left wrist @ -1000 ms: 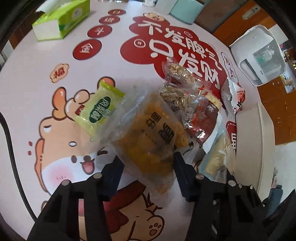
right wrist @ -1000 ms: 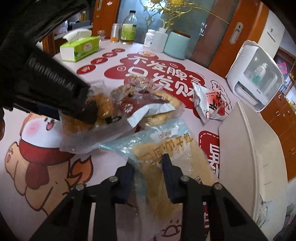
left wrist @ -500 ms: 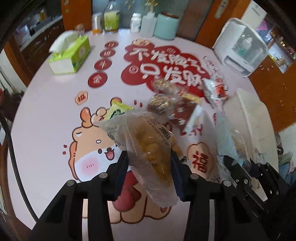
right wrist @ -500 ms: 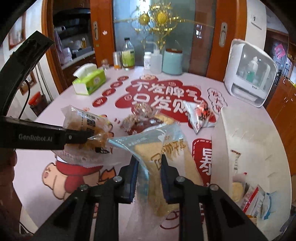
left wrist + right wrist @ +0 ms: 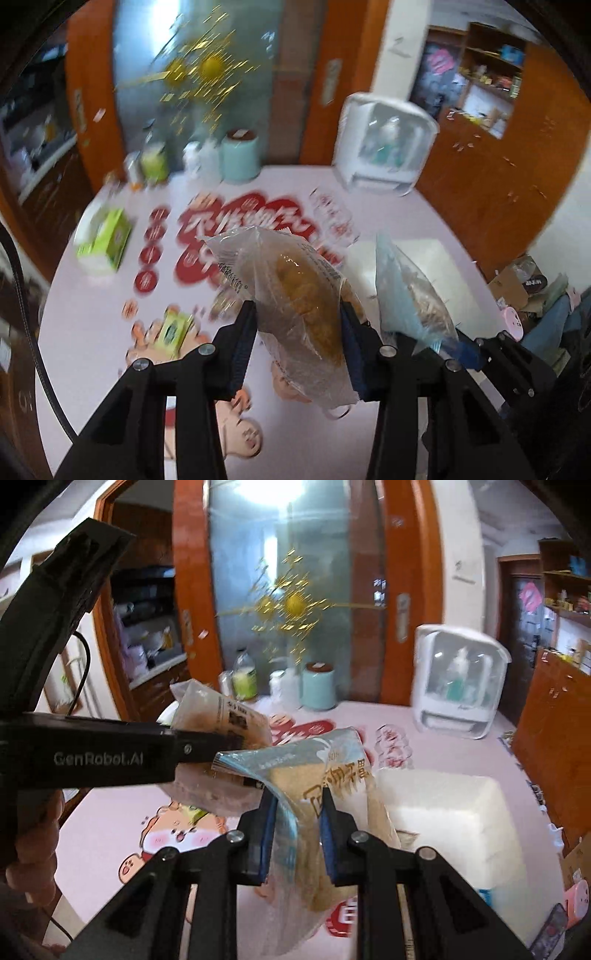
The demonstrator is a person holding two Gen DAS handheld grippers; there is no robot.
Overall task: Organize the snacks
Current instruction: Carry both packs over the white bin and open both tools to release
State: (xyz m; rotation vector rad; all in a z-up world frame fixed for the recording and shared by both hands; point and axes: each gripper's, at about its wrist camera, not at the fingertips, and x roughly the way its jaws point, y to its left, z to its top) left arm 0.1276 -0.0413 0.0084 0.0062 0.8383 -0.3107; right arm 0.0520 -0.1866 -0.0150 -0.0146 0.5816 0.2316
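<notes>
Item 1: clear-wrapped snack packet (image 5: 299, 314), yellow-brown contents, a block of small black print on its upper flap, unreadable. Clamped between the pads of the left gripper (image 5: 297, 332), held in the air above the table (image 5: 110, 295); those jaws have just been closing, packet between them. In the right wrist view the same packet (image 5: 225, 734) shows a printed label panel, too blurred to read.

Item 2: pale blue and clear snack bag (image 5: 328, 786), tan contents, gold Chinese characters on its face, not legible in full. Pinched between the pads of the right gripper (image 5: 297, 823), jaws nearly together and just closed further on it; the bag hangs clear of the table. From the left wrist view it (image 5: 410, 299) stands just beside item 1, to its right.

Left gripper side arm (image 5: 110, 757): marked "GenRobot.AI" in grey lettering. A hand (image 5: 33, 834) grips its handle.

White bin (image 5: 443, 812): on the table, below and to the right of item 2.

Small green packet (image 5: 173, 330): lying on the table's cartoon print.

Table cover: pink, red patches with white Chinese characters, blurred.

Green tissue box (image 5: 105, 242): far left.

Mint canister (image 5: 319, 686), bottles (image 5: 243, 679), white appliance (image 5: 458, 686): far edge.
</notes>
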